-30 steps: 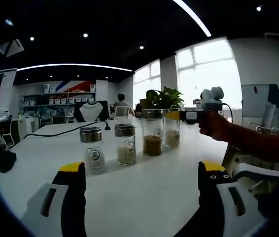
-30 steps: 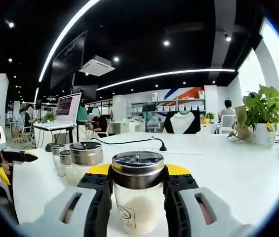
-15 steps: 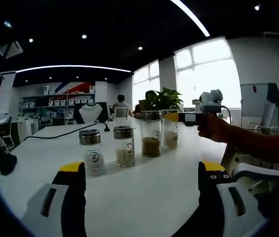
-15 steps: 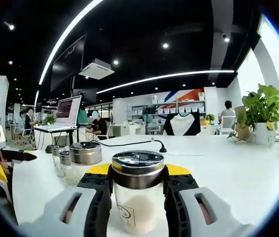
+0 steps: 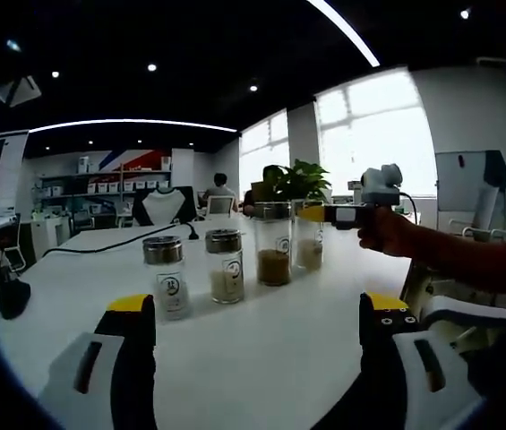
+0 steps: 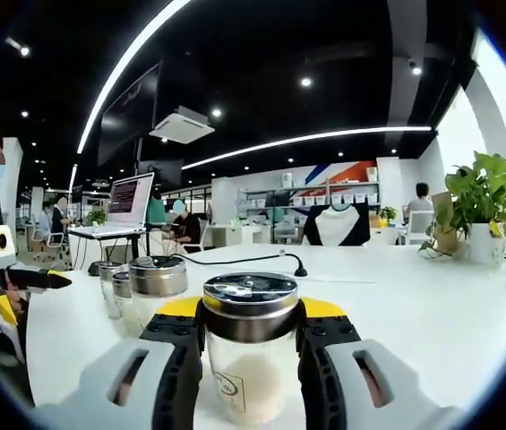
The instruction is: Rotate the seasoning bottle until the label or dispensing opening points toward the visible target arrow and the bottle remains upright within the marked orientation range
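Seasoning bottle [image 6: 252, 345]: clear glass, metal shaker lid, pale powder inside, small label low on the front. Stands upright between the jaws of the right gripper [image 6: 251, 354], both black pads pressed against its sides just below the lid. In the left gripper view the same bottle [image 5: 310, 235] is the far one of a row, with the right gripper [image 5: 317, 213] closed round it and a hand [image 5: 385, 230] behind.

Left gripper [image 5: 257, 345]: jaws spread wide, yellow-tipped, nothing between them; held low over the bare white table [image 5: 261, 331], well short of the row.

Row of bottles on the table, left gripper view, near to far: bottle with white contents [image 5: 167, 276]; bottle with pale grains [image 5: 226, 265]; taller bottle with brown contents [image 5: 275, 243]; then the gripped one. All upright, set close side by side, not touching as far as can be told.

In the right gripper view, the next bottle's lid [image 6: 156, 276] sits just left of the held bottle, others behind it.

Also on table: black cable [image 6: 253, 258]; potted plant [image 6: 484, 204] at the far right edge.

Background: laptop [image 6: 129, 204] on a stand, shelves, seated people.
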### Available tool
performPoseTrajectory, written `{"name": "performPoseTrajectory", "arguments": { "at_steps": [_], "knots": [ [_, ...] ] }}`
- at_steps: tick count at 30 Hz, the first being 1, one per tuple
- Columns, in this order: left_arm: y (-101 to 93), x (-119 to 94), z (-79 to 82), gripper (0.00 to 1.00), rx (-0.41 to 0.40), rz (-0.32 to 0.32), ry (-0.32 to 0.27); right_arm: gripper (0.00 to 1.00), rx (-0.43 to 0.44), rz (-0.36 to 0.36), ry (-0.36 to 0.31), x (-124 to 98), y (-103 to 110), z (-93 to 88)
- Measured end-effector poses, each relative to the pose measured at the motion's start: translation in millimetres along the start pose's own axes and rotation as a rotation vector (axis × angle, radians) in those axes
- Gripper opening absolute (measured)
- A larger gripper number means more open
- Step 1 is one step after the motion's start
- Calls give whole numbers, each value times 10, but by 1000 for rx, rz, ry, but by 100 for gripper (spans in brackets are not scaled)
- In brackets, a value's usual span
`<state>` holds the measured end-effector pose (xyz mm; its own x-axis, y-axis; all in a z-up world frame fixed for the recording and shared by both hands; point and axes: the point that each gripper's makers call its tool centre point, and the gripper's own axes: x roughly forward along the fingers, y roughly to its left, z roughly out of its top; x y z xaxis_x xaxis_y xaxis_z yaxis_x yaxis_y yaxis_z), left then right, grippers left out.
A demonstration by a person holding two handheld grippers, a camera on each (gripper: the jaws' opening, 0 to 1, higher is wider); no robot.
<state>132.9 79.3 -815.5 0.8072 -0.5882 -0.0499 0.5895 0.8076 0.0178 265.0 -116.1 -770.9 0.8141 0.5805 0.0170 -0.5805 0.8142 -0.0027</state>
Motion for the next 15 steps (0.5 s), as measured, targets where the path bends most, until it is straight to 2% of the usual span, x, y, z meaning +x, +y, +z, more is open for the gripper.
{"name": "performPoseTrajectory", "arguments": {
  "at_steps": [12,15],
  "knots": [
    [-27,8,-8,100,5,-6,4,39,4,40,1,-11,5,-12],
    [-26,5,-6,100,12,-7,8,39,-57,35,31,-14,14,-62]
  ]
}}
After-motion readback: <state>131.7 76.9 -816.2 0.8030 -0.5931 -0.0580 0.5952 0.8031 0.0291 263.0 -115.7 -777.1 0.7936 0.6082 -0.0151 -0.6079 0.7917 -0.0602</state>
